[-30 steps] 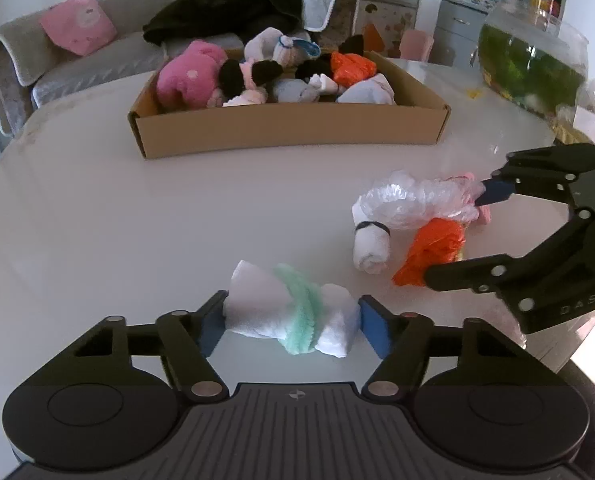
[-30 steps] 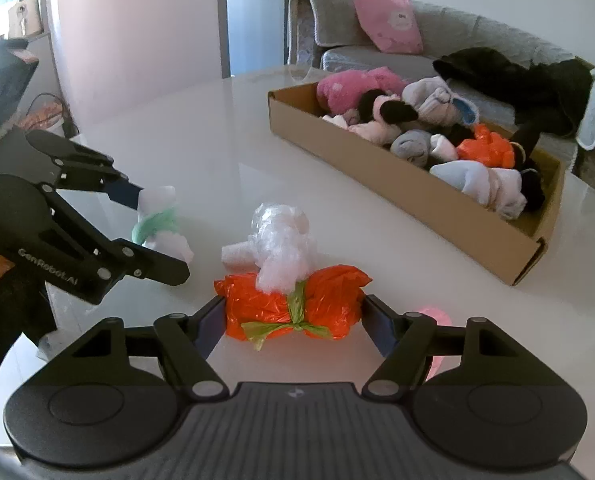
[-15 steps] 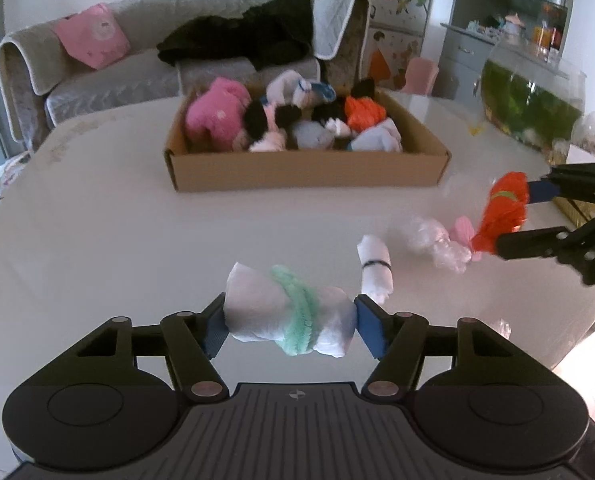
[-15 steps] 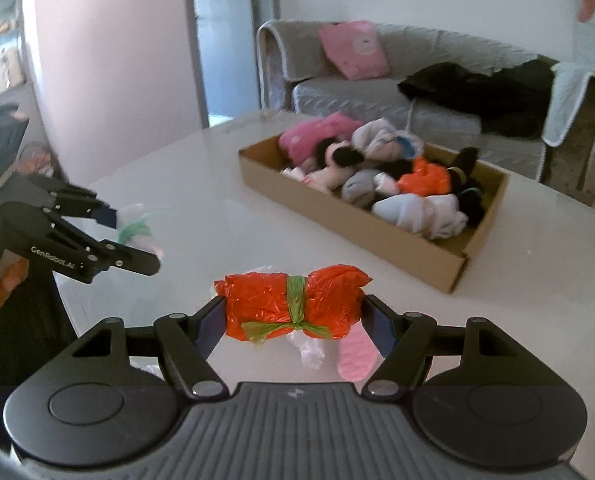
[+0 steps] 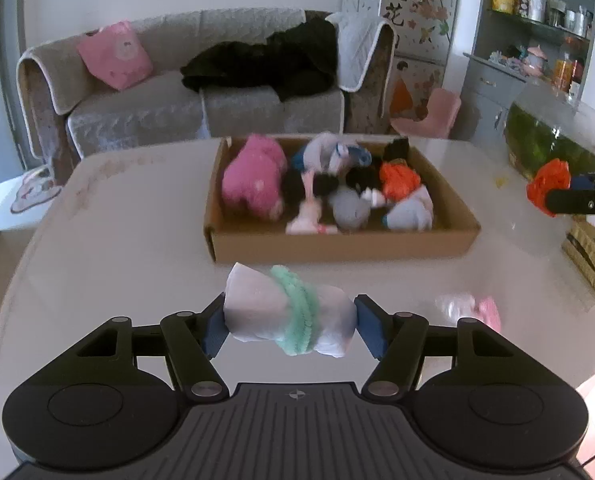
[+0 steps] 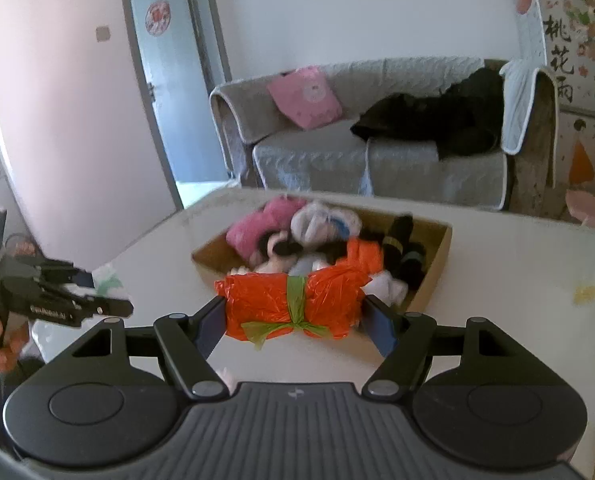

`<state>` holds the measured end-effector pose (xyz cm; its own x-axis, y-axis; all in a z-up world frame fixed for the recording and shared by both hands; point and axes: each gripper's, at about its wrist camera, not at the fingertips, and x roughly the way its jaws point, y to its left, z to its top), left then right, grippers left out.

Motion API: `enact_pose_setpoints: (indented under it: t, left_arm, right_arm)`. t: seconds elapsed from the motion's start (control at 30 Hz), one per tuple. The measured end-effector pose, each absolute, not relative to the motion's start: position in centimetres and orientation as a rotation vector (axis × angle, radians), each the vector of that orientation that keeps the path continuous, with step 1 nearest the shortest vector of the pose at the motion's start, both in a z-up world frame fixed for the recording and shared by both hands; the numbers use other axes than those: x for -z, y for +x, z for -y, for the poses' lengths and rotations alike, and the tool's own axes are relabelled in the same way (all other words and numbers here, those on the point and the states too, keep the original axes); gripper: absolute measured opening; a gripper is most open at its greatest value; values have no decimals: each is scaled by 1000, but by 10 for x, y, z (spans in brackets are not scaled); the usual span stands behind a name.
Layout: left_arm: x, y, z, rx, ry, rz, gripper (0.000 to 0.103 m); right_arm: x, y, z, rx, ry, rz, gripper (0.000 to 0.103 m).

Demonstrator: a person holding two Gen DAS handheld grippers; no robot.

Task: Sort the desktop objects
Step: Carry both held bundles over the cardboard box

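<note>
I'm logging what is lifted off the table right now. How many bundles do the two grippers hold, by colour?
White bundle with a green band, in the left gripper: 1
Orange bundle with a green tie, in the right gripper: 1
Total: 2

Bare desk (image 5: 137, 248) lies open left of the box (image 5: 337, 246) and in front of it. Right of the box stand a fish tank (image 5: 553, 140) and a woven basket (image 5: 589, 252). The box itself is crowded with bundles.
</note>
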<state>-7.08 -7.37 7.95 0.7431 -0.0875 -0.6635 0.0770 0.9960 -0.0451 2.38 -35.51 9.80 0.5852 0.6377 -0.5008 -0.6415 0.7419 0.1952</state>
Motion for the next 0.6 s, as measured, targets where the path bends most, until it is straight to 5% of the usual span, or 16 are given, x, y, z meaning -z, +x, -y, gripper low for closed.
enact_pose_setpoints:
  t: [0.6]
  left_arm:
    - [-95,26,97,116,32,-699,71]
  right_arm:
    - [-102,107,323,-736,36,-621,69]
